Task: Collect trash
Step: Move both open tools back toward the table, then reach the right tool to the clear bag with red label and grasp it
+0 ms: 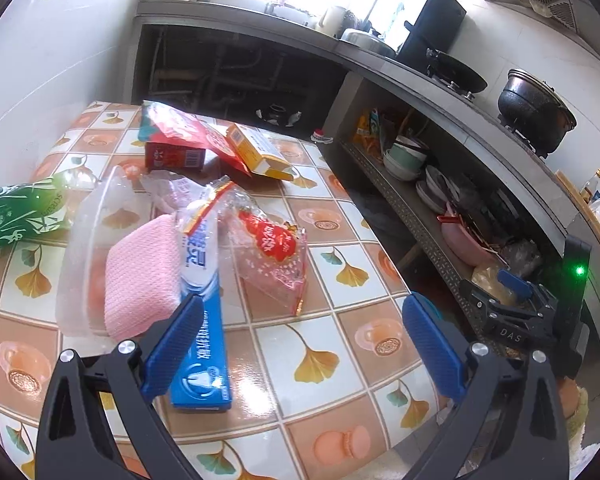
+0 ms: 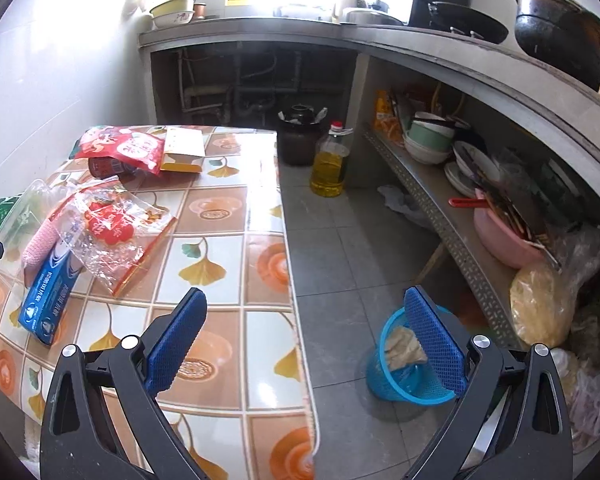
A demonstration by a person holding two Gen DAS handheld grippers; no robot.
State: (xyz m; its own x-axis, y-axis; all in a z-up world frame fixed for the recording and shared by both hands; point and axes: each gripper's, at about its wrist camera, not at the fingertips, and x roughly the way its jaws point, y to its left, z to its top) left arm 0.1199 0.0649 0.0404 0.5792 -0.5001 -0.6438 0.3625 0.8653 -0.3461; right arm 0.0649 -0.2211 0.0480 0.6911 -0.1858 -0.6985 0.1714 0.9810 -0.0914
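Trash lies on the tiled table [image 1: 340, 364]: a blue toothpaste box [image 1: 202, 328], a clear wrapper with a red print [image 1: 274, 246], a pink cloth [image 1: 138, 276] in a clear plastic tray [image 1: 88, 224], a green bottle [image 1: 16, 212], a red packet [image 1: 188, 132] and a yellow box [image 1: 256, 152]. My left gripper [image 1: 302, 344] is open just above the table, its left finger beside the toothpaste box. My right gripper [image 2: 306, 340] is open and empty over the table's right edge [image 2: 296, 300]. A blue waste basket [image 2: 404, 364] stands on the floor, partly behind the right finger.
A grey counter [image 2: 460, 56] with pots [image 2: 560, 36] runs along the back and right. A shelf [image 2: 452, 220] under it holds bowls and plates. An oil bottle [image 2: 332, 160] and a dark jar [image 2: 298, 136] stand on the floor beyond the table. A white wall is at the left.
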